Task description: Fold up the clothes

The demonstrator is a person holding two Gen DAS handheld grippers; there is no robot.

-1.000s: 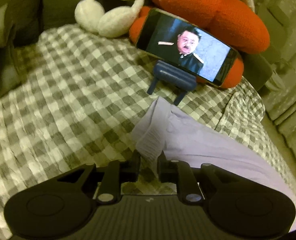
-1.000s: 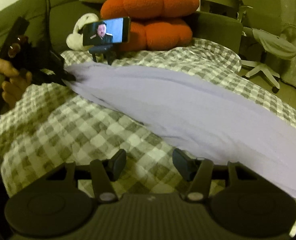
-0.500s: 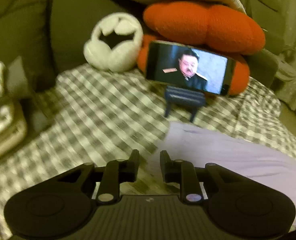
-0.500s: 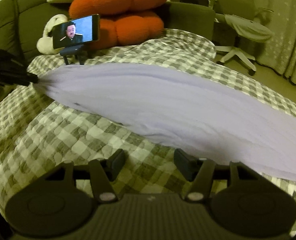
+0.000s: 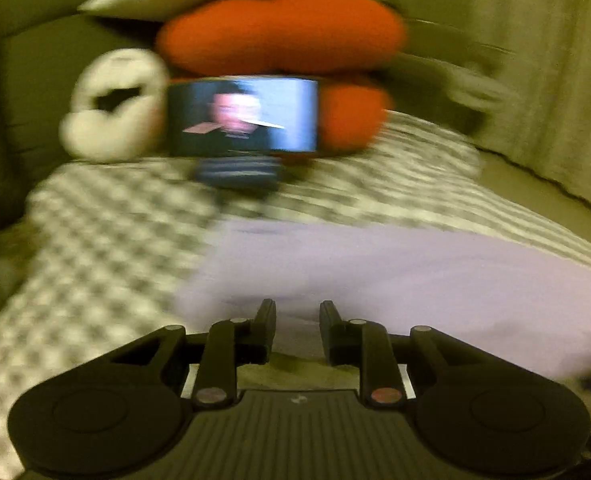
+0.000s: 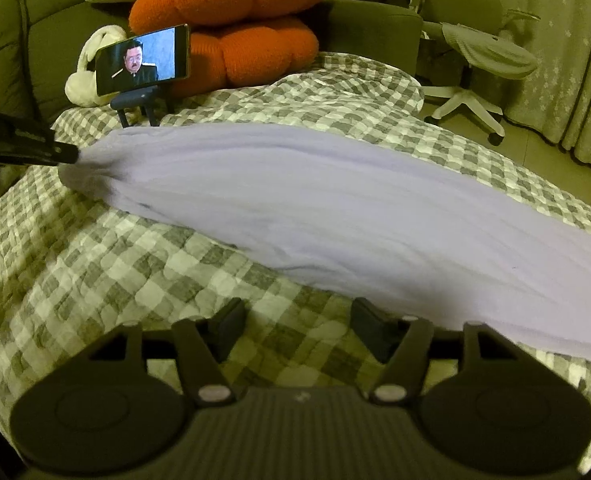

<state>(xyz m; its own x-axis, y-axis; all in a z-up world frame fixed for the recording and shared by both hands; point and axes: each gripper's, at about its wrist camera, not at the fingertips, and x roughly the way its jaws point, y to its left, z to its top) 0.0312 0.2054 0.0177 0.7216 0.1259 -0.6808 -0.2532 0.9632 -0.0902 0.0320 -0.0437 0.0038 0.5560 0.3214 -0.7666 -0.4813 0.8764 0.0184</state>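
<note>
Lavender garment (image 6: 335,200) lies lengthwise across checked quilt (image 6: 95,280) on sofa. L gripper (image 5: 297,318): jaws slightly parted over garment's near edge; in R wrist view its tip meets the cloth's left end, but grip can't be confirmed (L view blurred). R gripper (image 6: 299,326): jaws wide apart, empty, just beside garment edge. Phone on stand (image 6: 141,64) behind, by orange cushions (image 6: 231,12).

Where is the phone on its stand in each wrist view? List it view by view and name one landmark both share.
Left wrist: phone sits upper centre, blurred, facing the camera, behind the lilac garment.
Right wrist: phone sits upper left, tilted, beyond the garment's far end.
Shared landmark: the orange cushion directly behind the phone in both views.
</note>
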